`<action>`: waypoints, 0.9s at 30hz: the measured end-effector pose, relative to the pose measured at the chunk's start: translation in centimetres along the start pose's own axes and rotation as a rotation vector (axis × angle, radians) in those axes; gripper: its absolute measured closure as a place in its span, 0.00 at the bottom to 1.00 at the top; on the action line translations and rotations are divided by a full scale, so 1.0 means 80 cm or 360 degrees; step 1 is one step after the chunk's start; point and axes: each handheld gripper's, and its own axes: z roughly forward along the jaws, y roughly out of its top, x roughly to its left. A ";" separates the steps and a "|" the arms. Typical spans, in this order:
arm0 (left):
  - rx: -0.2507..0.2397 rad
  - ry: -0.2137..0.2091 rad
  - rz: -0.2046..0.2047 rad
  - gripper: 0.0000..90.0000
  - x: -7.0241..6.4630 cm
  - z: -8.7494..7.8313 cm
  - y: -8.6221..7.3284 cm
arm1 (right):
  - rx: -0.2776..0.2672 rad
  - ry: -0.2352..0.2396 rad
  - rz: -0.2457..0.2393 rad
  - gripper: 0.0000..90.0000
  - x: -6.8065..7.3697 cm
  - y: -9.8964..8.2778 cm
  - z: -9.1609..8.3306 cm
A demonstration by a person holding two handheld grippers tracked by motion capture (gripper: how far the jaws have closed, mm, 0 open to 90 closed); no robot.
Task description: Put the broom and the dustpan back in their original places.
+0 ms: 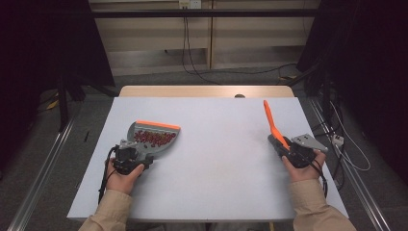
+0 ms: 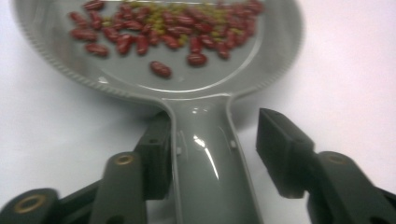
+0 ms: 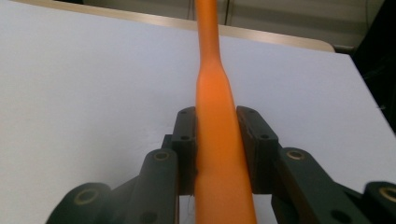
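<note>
The left tool (image 2: pixel 212 154) stands part open around the handle of the grey dustpan (image 1: pixel 154 137); one pad lies against the handle's side while the other stands clear of it, so the dustpan looks to be let go and resting flat on the white tabletop (image 1: pixel 216 159), at its left side; the step in hand seems to be setting it down, and doing that well means widening the jaws evenly and drawing the tool straight back along the handle without nudging it, since any tilt could roll the load; the beans (image 2: pixel 168 30), dark red and glossy with small yellow-green ones among them, lie loose near the pan's front lip, and a single one sits apart, nearer the handle; the pan is smooth moulded plastic, shiny enough to catch the light, with a ribbed raised rim and an orange strip along its front edge; the right tool (image 3: pixel 217 144) is clamped on an orange brush handle (image 3: pixel 217 140), matte, waisted then slim, which rises steeply over the tabletop's right side.
</note>
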 end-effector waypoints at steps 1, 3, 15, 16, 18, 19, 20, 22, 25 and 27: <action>-0.0005 -0.0027 -0.0004 0.52 -0.001 -0.002 0.000 | -0.0006 0.0016 0.0009 0.78 0.003 -0.001 0.000; -0.0039 -0.0052 -0.0017 0.45 -0.005 -0.004 -0.002 | -0.0005 0.0054 0.0036 0.77 0.008 -0.001 0.001; -0.0324 -0.0185 0.0099 0.16 -0.013 -0.026 0.000 | -0.0090 0.0416 0.0178 0.49 0.041 -0.004 -0.003; -0.0353 -0.0204 0.0110 0.14 -0.013 -0.027 0.000 | -0.0099 0.0424 0.0168 0.49 0.042 -0.005 -0.005; -0.0376 -0.0231 0.0141 0.12 -0.011 -0.029 -0.001 | -0.0100 0.0441 0.0135 0.45 0.043 -0.007 -0.008; -0.0393 -0.0245 0.0158 0.12 -0.011 -0.030 -0.001 | -0.0102 0.0454 0.0139 0.42 0.042 -0.009 -0.010; -0.0404 -0.0253 0.0179 0.11 -0.011 -0.031 -0.002 | -0.0106 0.0459 0.0134 0.39 0.042 -0.010 -0.012; -0.0424 -0.0263 0.0209 0.10 -0.010 -0.032 -0.003 | -0.0119 0.0469 0.0119 0.37 0.041 -0.012 -0.016; -0.0455 -0.0292 0.0232 0.08 -0.009 -0.033 -0.003 | -0.0118 0.0494 0.0096 0.32 0.041 -0.017 -0.020; -0.0445 -0.0303 0.0245 0.08 -0.008 -0.032 -0.003 | -0.0113 0.0508 0.0068 0.31 0.042 -0.019 -0.021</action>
